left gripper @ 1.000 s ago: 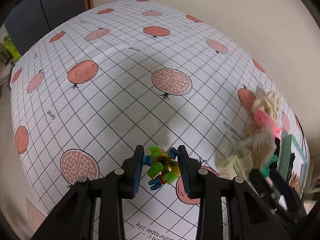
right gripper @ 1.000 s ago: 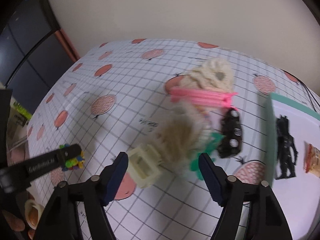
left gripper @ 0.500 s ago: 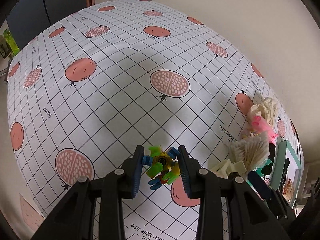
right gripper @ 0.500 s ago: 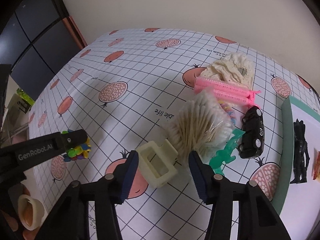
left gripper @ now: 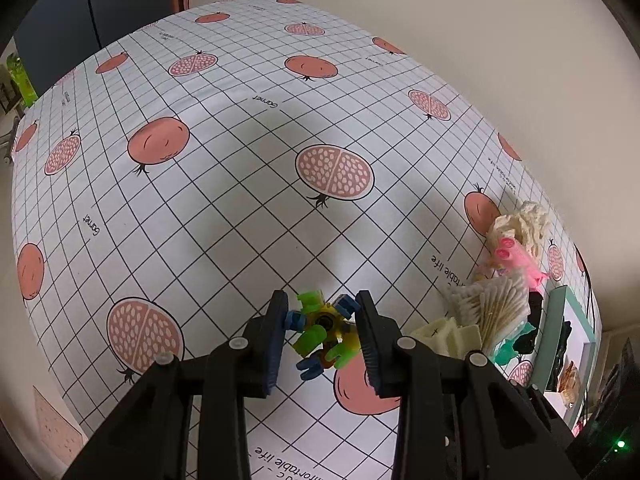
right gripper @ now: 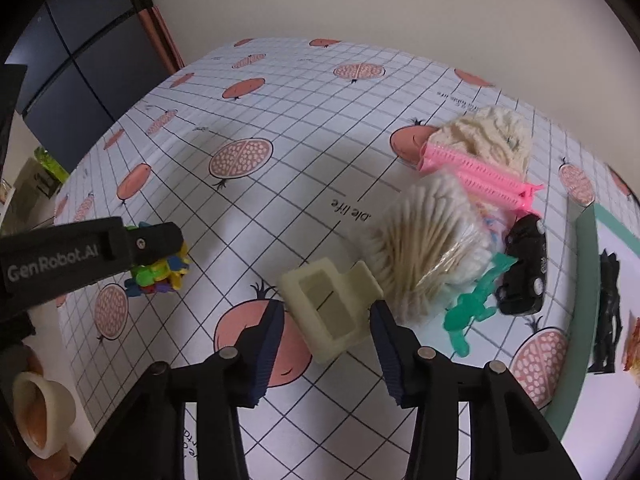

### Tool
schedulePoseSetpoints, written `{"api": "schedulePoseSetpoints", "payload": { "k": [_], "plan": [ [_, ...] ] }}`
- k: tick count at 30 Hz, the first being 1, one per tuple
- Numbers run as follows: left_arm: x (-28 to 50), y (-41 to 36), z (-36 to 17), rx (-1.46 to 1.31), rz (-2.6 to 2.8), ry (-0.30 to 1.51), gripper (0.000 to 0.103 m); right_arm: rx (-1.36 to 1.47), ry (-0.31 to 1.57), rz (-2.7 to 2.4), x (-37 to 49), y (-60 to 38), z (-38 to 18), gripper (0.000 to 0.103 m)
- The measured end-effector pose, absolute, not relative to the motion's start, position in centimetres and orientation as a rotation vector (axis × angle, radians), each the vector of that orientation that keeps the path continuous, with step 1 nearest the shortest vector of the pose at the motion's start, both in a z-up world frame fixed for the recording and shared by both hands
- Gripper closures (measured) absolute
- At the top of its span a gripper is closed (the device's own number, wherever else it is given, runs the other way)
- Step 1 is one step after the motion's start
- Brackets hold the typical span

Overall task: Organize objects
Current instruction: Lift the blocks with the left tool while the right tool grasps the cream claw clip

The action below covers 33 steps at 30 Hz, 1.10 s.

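Right gripper [right gripper: 326,344], jaws apart, straddles the cream hair claw [right gripper: 330,308] lying just beside the cotton-swab bundle [right gripper: 424,248], long axis running fore-aft between the pads; left gripper [left gripper: 322,336] clamps the colourful block toy [left gripper: 324,334].

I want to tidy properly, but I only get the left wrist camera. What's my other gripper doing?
Observer: The right gripper is open, with its fingers on either side of the cream hair clip, not squeezing it.
Operator: What's the black thing behind the cotton swabs?
Observer: A black toy car. It lies beside a green plastic figure.
Operator: Is anything near my colourful toy that I can't see?
Observer: A cream ring, maybe tape, shows past the tablecloth's near edge. I cannot tell what it rests on.
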<state>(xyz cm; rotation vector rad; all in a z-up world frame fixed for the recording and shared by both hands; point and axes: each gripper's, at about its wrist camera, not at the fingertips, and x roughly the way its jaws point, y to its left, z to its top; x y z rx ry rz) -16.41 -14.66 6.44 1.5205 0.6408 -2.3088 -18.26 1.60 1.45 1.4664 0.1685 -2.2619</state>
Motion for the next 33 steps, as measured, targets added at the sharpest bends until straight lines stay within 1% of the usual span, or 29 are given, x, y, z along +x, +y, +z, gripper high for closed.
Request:
{"api": "schedulePoseSetpoints", "payload": {
  "k": [2,4,8,12,15,18,21,24,25,33],
  "plan": [
    [-16.4,-14.6,6.4,1.521,-2.309,0.638,0.067,1.488,0.168,-2.260,-18.4,1.6,0.8,0.056],
    [-16.5,-14.5,6.3,1.525,-2.309,0.641,0.067,1.505,0.168,-2.262,-18.5,1.7,0.3,0.059],
    [-16.6,-14.4,6.2,1.530,-2.307,0.634,0.067,1.507,0.140,-2.264,-18.7,1.8,0.1,0.059],
    [-16.6,-14.3,6.1,1.535,-2.305,0.628,0.067,1.505,0.078,-2.273,-19.0,2.2,0.1,0.058],
    [-16.5,-14.3,6.2,1.531,-2.307,0.620,0.067,1.502,0.071,-2.276,-19.1,2.1,0.2,0.058],
    [-16.5,-14.3,6.3,1.532,-2.307,0.619,0.067,1.495,0.067,-2.276,-19.1,1.9,0.2,0.055],
    [-16.5,-14.3,6.2,1.534,-2.303,0.615,0.067,1.495,0.053,-2.277,-19.2,1.8,0.1,0.055],
    [-16.6,-14.2,6.2,1.535,-2.304,0.611,0.067,1.490,0.064,-2.287,-19.2,1.6,0.1,0.059],
    [-16.6,-14.2,6.2,1.536,-2.305,0.609,0.067,1.486,0.072,-2.289,-19.2,1.6,0.1,0.063],
    [-16.7,-13.9,6.6,1.527,-2.326,0.619,0.067,1.435,0.011,-2.297,-19.1,2.7,1.5,0.063]
  ]
}}
